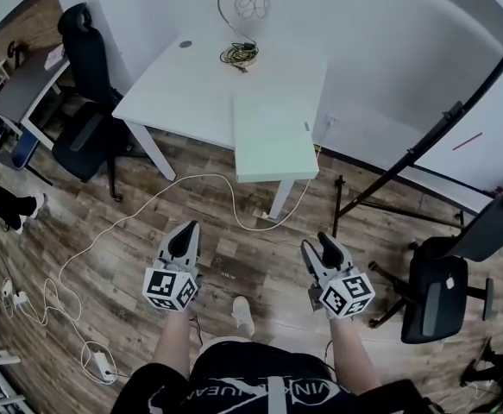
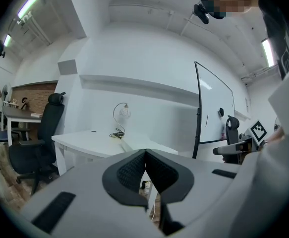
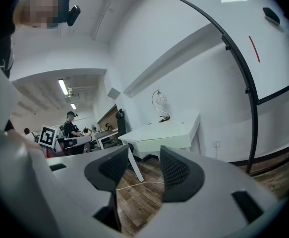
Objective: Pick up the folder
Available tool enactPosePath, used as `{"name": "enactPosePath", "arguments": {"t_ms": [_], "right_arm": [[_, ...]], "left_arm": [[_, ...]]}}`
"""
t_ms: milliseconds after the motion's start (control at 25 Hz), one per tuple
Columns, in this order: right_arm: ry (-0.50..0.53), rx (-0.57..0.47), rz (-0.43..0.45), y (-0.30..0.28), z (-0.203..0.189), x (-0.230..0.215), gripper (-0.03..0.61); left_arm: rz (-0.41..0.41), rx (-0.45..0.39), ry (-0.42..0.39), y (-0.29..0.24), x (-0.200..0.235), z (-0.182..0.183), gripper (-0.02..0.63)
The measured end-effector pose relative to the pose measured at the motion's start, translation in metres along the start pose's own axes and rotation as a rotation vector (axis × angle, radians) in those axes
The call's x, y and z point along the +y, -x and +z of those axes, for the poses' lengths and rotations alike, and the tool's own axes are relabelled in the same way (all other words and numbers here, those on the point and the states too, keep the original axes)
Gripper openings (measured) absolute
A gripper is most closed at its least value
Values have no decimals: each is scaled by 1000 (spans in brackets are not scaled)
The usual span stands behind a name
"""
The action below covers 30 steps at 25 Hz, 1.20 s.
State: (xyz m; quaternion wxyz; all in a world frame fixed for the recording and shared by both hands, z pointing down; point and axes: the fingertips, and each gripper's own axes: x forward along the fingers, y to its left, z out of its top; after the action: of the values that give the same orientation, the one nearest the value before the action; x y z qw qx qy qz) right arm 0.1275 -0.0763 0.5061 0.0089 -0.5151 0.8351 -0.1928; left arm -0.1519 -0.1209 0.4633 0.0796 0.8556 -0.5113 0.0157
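A pale green folder (image 1: 273, 136) lies flat on the white table (image 1: 191, 84), its near end reaching past the table's front edge. Both grippers hang over the wooden floor, well short of the table and pointing toward it. The left gripper (image 1: 186, 229) is shut with its dark pads touching and nothing between them (image 2: 145, 151). The right gripper (image 1: 324, 241) is open with only floor showing in the gap (image 3: 144, 150). The folder (image 2: 134, 142) appears beyond the left jaws and as a green slab (image 3: 166, 135) beyond the right jaws.
A wire lamp (image 1: 242, 7) and coiled cables (image 1: 238, 54) sit at the table's far side. A black office chair (image 1: 83, 102) stands left of the table, another (image 1: 432, 296) at my right. A whiteboard stand (image 1: 424, 145) leans at right. A white cable (image 1: 147, 210) crosses the floor.
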Motion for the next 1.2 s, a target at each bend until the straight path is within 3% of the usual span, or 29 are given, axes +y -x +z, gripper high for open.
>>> {"name": "enactPosePath", "arguments": {"t_ms": [600, 1200], "right_arm": [[-40, 9, -45, -66, -12, 0, 202], [-315, -38, -24, -121, -22, -12, 227]], "left_arm": [[-47, -1, -4, -43, 51, -8, 14], [-67, -9, 20, -81, 61, -22, 14]]}}
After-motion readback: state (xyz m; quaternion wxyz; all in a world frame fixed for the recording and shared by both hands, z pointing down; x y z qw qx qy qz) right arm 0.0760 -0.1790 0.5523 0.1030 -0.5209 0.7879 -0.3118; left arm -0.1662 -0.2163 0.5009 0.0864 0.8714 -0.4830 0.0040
